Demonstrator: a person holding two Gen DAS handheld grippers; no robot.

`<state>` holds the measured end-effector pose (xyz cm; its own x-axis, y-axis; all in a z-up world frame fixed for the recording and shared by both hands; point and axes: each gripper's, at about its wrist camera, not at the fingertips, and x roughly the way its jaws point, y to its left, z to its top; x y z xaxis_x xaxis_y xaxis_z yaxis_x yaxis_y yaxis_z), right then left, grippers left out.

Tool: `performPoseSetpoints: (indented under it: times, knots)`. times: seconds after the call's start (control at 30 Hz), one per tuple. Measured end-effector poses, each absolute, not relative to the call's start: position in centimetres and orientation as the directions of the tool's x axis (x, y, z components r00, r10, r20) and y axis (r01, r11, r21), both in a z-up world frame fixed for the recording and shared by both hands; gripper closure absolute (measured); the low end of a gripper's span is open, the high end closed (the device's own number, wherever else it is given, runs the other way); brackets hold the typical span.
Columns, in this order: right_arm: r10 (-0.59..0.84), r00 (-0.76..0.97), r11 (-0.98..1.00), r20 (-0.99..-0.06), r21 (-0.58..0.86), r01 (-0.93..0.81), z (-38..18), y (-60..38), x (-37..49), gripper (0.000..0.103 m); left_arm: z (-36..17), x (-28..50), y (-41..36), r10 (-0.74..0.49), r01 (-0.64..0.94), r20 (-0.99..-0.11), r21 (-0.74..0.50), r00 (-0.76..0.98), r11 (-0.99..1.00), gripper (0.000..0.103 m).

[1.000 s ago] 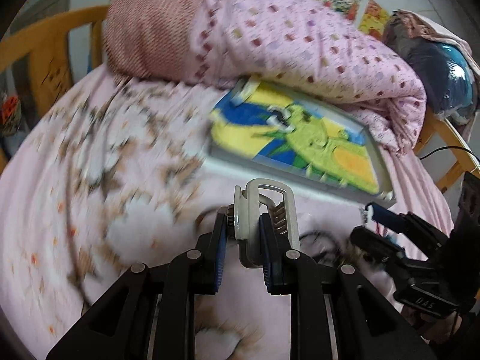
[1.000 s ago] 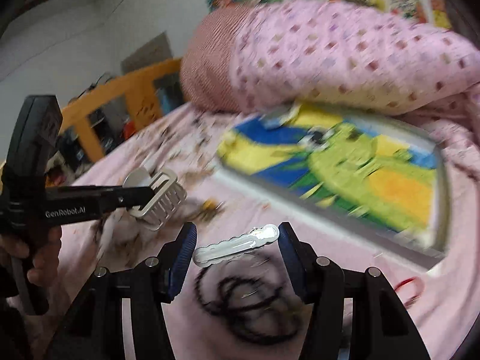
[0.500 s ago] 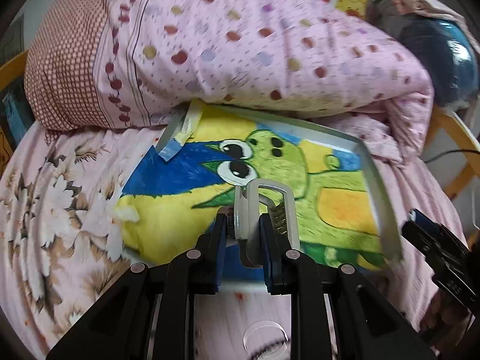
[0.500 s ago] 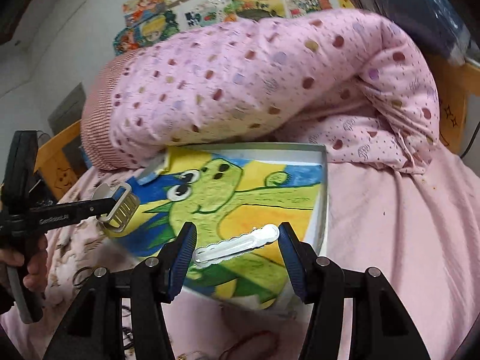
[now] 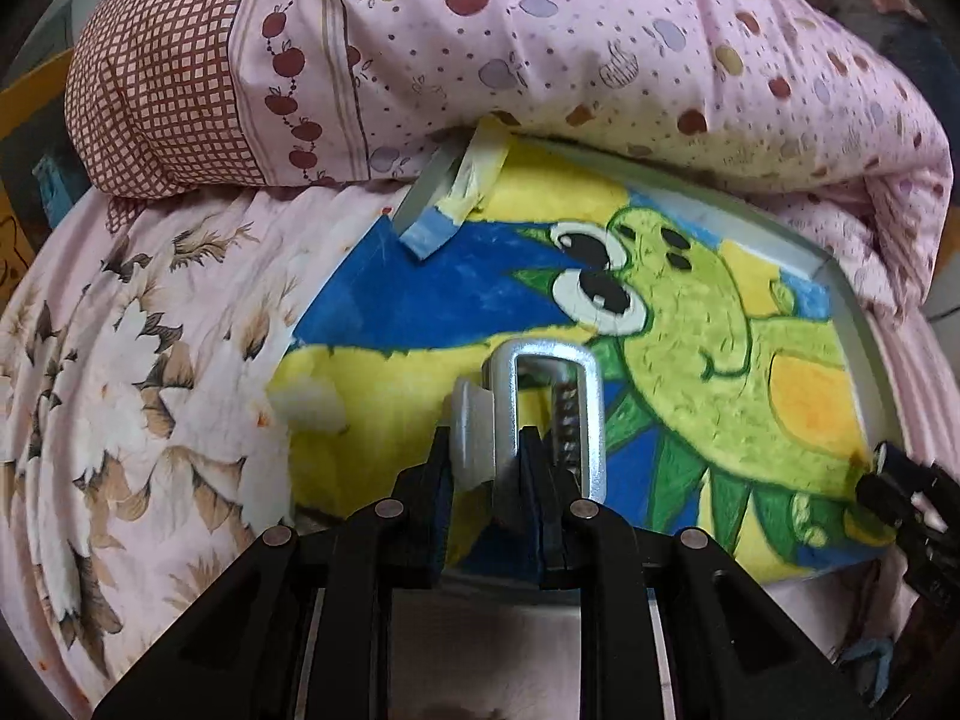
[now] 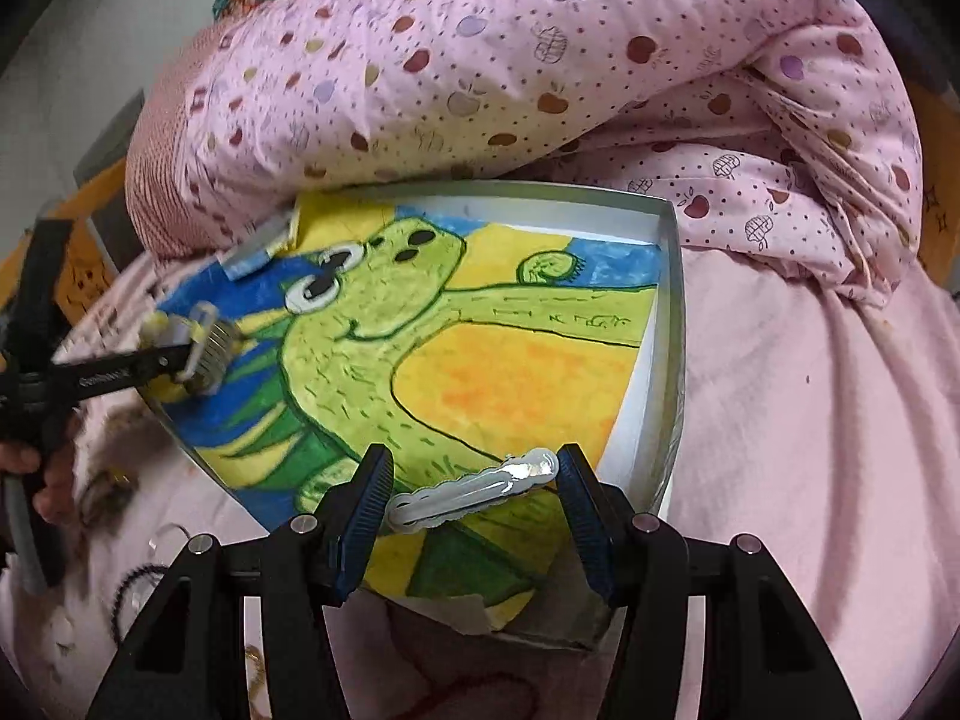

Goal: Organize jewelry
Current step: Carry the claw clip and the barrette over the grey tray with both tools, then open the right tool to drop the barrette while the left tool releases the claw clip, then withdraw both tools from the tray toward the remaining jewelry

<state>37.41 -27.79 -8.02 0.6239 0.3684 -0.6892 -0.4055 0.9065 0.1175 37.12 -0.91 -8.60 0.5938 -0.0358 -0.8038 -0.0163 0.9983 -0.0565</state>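
My left gripper [image 5: 491,468] is shut on a silver comb-style hair clip [image 5: 543,402], held upright over the near left part of a shallow grey box [image 5: 855,324] lined with a green cartoon drawing. My right gripper [image 6: 474,489] is shut on a long silver scalloped hair clip [image 6: 474,489], lying crosswise between its fingers over the box's [image 6: 672,312] near right corner. In the right wrist view the left gripper [image 6: 180,354] with its comb clip [image 6: 210,348] hovers over the box's left side. A black hair tie [image 6: 129,591] lies on the sheet at lower left.
A rolled pink apple-print quilt [image 5: 540,48] presses against the box's far edge. The box rests on a pink floral bedsheet [image 5: 120,360]. A hand [image 6: 42,480] grips the left tool's handle. A yellow wooden bed frame [image 6: 90,252] stands at far left.
Both grippers have moved forward from the sheet and the black hair tie to over the box, each still gripping its clip. The box now fills both views.
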Motion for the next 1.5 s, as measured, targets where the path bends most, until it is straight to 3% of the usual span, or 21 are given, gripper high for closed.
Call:
performPoseSetpoints:
  times: [0.63,0.8,1.03,1.13,1.23,1.33,1.4,1.5]
  knots:
    - [0.351,0.619,0.896,-0.703,0.061,-0.439,-8.0,-28.4,37.7,0.048,-8.5,34.2,-5.4,-0.062,0.060,-0.830,-0.035,0.554,0.998,0.087]
    - [0.364,0.611,0.892,-0.703,0.074,-0.445,-7.9,-28.4,37.8,0.043,-8.1,33.8,-6.2,-0.095,0.084,-0.811,-0.056,0.577,0.995,0.085]
    - [0.346,0.656,0.910,-0.671,0.068,-0.410,-6.1,-29.2,37.0,0.026,-6.0,32.7,-5.9,-0.153,0.074,-0.772,-0.137,0.617,0.988,0.059]
    - [0.347,0.697,0.920,-0.628,0.082,-0.384,-4.6,-30.1,35.8,0.021,-4.3,31.5,-5.8,-0.152,0.058,-0.740,-0.151,0.656,0.987,0.041]
    - [0.358,0.744,0.925,-0.564,0.106,-0.364,-2.8,-31.0,34.1,0.013,-2.4,29.9,-5.6,-0.159,0.048,-0.692,-0.177,0.704,0.983,0.033]
    - [0.376,0.790,0.925,-0.484,0.144,-0.352,-1.0,-31.7,32.1,0.006,-0.8,28.0,-5.7,-0.143,0.040,-0.652,-0.170,0.745,0.985,0.008]
    - [0.385,0.815,0.923,-0.432,0.165,-0.348,0.2,-32.1,30.4,0.000,0.3,26.5,-5.8,-0.140,0.049,-0.618,-0.162,0.774,0.986,0.008]
    - [0.380,0.846,0.925,-0.373,0.159,-0.345,1.4,-32.3,27.9,0.000,1.5,24.3,-6.1,-0.129,0.067,-0.586,-0.126,0.800,0.990,0.007]
